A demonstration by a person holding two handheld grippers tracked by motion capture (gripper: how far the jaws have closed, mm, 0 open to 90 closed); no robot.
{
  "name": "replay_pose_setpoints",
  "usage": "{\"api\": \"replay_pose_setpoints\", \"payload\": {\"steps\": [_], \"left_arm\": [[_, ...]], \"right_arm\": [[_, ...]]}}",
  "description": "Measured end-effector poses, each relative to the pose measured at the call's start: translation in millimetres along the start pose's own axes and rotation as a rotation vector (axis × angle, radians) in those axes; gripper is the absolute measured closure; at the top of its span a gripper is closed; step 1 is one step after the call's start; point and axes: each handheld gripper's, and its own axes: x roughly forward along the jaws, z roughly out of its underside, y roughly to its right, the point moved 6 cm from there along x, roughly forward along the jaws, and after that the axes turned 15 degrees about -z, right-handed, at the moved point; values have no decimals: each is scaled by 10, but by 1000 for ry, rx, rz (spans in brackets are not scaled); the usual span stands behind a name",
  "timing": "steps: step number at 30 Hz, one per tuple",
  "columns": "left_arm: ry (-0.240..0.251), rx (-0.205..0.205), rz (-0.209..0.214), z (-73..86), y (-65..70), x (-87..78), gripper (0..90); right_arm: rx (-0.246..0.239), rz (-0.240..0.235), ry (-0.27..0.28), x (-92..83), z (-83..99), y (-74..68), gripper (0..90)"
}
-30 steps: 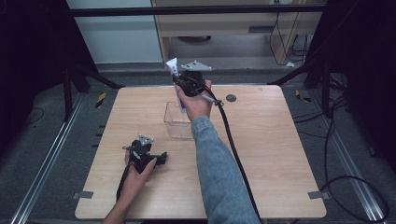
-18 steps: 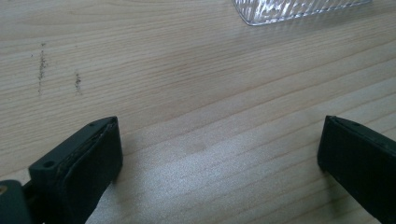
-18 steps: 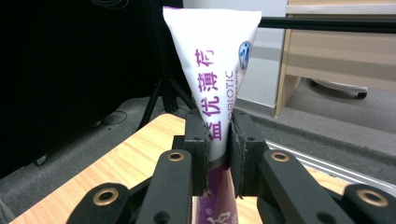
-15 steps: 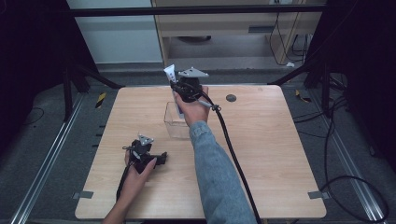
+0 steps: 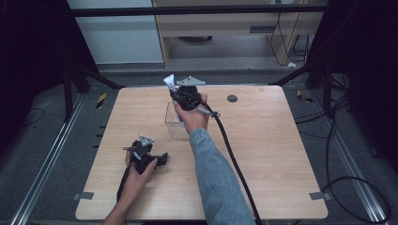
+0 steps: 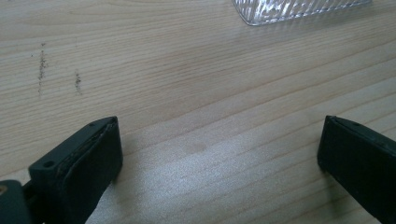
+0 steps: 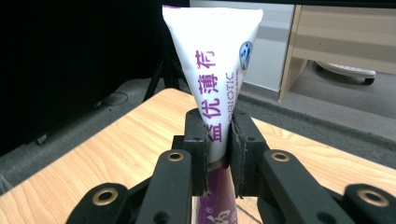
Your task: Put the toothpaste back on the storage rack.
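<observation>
because we have the white and purple tube [image 7: 212,84] clamped about halfway along its body, its flat crimped end stands upward and its purple lower part hangs below the jaws, an orientation that we judge suits lowering it cap-first into a container. in the right gripper view the two jaws of our right gripper [image 7: 218,140] press on the tube from both sides, nearly shut, with only the tube's squeezed thickness between them. in the high view that right gripper [image 5: 184,93] is held over the far rim of the clear plastic box [image 5: 174,123], with the tube's white end [image 5: 169,83] poking up at the far side. the box stands near the middle of the surface [image 5: 263,159], and we judge the tube is meant to go into it. we cannot tell whether the tube's lower end is already inside the walls, since hand and gripper cover it. through the clear walls we make out nothing lying in the box, though part of it is hidden behind the hand.

our left gripper [image 5: 143,152] sits on the near left of the surface, well apart from the box, we judge parked out of the way. in the left gripper view its jaws stand wide apart over bare wood with nothing between them, and a corner of the ribbed clear box [image 6: 299,9] shows at the top edge.
</observation>
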Motion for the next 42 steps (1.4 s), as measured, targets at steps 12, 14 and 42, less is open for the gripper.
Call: {"api": "replay_pose_setpoints", "payload": {"steps": [12,14,42], "left_arm": [[1,0,0,0,0,1,0],[1,0,0,0,0,1,0],[1,5,4,-1,5,-1,0]], "right_arm": [[-4,-4,-22,62,65,-13,785],[-4,-6,-25,67,81,-16,786],[7,2,-79,42,231,42,786]]}}
